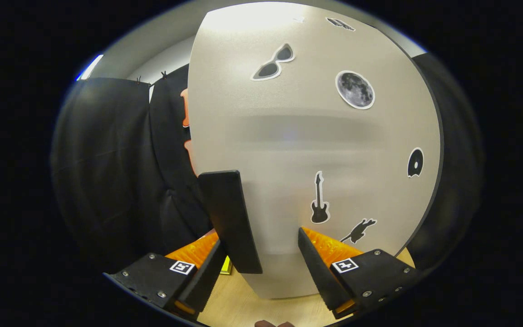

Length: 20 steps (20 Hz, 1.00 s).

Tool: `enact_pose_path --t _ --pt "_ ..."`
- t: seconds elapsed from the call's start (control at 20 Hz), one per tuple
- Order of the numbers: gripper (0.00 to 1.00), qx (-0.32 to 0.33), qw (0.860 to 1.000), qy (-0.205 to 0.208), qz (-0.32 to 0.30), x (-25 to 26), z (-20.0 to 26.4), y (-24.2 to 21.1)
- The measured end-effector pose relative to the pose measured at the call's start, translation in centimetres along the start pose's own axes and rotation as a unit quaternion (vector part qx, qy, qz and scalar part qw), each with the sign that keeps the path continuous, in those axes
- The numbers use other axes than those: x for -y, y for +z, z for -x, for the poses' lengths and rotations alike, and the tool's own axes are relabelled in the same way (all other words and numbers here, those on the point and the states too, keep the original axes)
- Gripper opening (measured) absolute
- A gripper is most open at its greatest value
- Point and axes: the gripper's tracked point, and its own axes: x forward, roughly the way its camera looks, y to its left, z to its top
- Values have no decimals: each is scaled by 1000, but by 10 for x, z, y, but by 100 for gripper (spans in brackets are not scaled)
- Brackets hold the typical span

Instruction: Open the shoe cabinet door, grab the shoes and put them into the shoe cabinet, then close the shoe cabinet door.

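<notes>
Jaws [259, 254] apart astride flat black handle [229, 218] on matte, stickered cabinet door [316, 136]

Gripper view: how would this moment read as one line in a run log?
stage: at door | cabinet door: stickered | handle: dark, upright, between the fingers | gripper: open, straddling handle, not yet clamped
</notes>
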Motion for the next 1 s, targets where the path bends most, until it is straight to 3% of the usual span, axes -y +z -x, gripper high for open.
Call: enact_pose_path --t 1.0 --pt "97 7 1000 -12 -7 0 -9 6"
